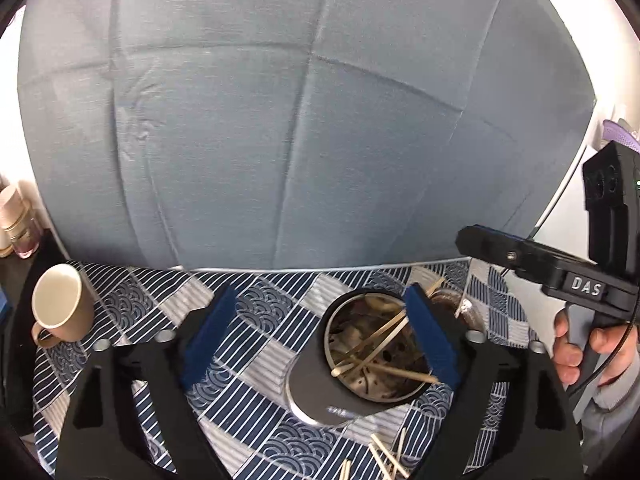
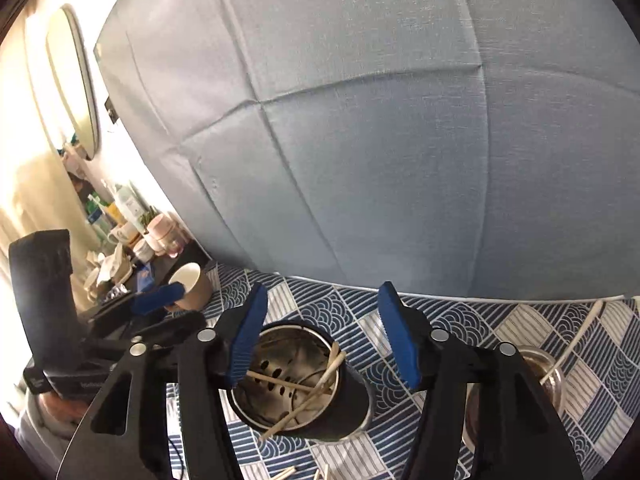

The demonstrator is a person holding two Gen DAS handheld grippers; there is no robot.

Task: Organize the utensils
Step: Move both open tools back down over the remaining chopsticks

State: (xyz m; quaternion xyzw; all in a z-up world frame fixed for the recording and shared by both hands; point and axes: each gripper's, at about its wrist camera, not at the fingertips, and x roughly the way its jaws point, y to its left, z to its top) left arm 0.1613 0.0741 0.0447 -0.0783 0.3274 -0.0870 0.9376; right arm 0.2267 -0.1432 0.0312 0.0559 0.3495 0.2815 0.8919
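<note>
- The utensil holder (image 1: 372, 356), a dark cylinder with a shiny perforated metal lining, stands on the patterned tablecloth (image 1: 256, 320) of the table, at about 5 o'clock in the left wrist view and 6 o'clock in the right.
- Several wooden chopsticks (image 2: 316, 380) lean loosely inside it; more loose chopsticks (image 1: 384, 460) lie on the cloth at 6 o'clock, just in front of the holder.
- The left hand-held gripper (image 1: 320, 340) is spread wide and holds nothing; its right pad overlaps the holder's rim.
- The right hand-held gripper (image 2: 324, 344) is likewise apart and empty, above the holder's mouth.
- The sticks look light, stiff, thin and smooth, so likely to roll or pivot; pinch 1 near mid-length, across its width.
- A beige mug (image 1: 60, 308) sits at 9 o'clock, well apart.
</note>
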